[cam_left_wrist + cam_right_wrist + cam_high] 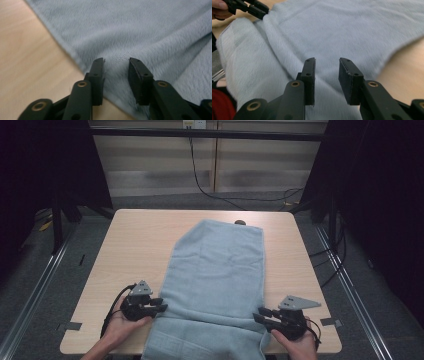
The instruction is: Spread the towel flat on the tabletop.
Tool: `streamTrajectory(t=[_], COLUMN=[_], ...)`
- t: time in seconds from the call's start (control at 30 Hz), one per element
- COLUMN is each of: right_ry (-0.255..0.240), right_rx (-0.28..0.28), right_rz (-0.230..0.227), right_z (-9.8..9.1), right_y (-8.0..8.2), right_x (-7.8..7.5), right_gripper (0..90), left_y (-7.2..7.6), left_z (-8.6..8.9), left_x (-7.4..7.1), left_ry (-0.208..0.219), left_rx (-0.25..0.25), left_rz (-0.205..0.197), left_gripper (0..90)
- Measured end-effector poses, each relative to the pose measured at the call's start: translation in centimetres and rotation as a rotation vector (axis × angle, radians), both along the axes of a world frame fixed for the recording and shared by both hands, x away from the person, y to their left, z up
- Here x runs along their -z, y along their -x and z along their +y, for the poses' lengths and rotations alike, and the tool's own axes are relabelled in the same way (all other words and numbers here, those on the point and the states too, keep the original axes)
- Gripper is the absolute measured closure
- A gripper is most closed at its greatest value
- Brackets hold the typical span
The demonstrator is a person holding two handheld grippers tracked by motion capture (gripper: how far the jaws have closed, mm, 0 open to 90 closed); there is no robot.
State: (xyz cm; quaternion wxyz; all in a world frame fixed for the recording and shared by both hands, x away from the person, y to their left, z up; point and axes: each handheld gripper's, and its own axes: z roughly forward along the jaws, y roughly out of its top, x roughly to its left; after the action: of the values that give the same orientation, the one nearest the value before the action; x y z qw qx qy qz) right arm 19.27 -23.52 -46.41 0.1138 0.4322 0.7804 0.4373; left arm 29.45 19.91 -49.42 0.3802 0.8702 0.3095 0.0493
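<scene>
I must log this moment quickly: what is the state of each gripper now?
Left gripper: open, jaws apart over the edge of the light blue fluffy towel, nothing held.
Right gripper: open over the same towel, nothing held.

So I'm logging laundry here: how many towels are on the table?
1: a light blue towel spread down the table's middle, its near end hanging over the front edge. Any layer underneath would be hidden.

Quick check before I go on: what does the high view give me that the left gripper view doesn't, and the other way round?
High view alone: the whole towel running down the table and hanging over the near edge, plus the right gripper at its right side, and both hands. Left gripper view alone: the left gripper open, its jaws straddling a small raised pinch of pile at the towel's edge. Both share: light blue towel, wooden table, left gripper at the towel's left edge.
</scene>
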Motion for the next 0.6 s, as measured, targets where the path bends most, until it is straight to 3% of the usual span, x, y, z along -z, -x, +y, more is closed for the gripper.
streamTrajectory(t=[0.1,0.17,0.2,0.3,0.33,0.4,0.43,0.6], right_ry=[0.009,-0.009,-0.004,0.041,0.062,0.087,0.085,0.062], right_rx=[-0.02,-0.016,-0.018,0.012,0.028,0.035,0.032,-0.014], right_rz=[-0.019,0.005,0.02,0.055,0.059,0.096,0.086,0.122], right_z=[1.0,1.2,1.3,1.5,1.5,1.4,1.4,0.8], right_y=[-2.2,-4.6,-5.6,-7.6,-8.0,-7.9,-7.6,-4.8], right_x=[0.0,0.8,1.3,2.6,3.0,3.6,3.7,3.5], right_gripper=[65.4,65.5,65.4,62.0,60.2,58.7,58.2,56.3], left_y=[-1.9,-3.1,-3.4,-4.9,-4.9,-4.3,-3.8,-0.6], left_z=[-0.7,-1.9,-2.3,-3.3,-3.2,-2.9,-2.6,-1.0], left_x=[-0.2,-0.2,-0.2,0.7,0.9,0.7,0.7,0.7], left_ry=[0.086,0.074,0.07,0.033,0.045,0.03,0.027,0.042], left_rx=[-0.026,0.0,-0.011,-0.036,-0.033,-0.014,0.002,0.031], left_rz=[0.007,0.002,-0.019,-0.018,-0.025,-0.016,-0.023,-0.017], left_gripper=[64.5,63.3,62.3,61.1,62.6,62.4,62.5,63.0])
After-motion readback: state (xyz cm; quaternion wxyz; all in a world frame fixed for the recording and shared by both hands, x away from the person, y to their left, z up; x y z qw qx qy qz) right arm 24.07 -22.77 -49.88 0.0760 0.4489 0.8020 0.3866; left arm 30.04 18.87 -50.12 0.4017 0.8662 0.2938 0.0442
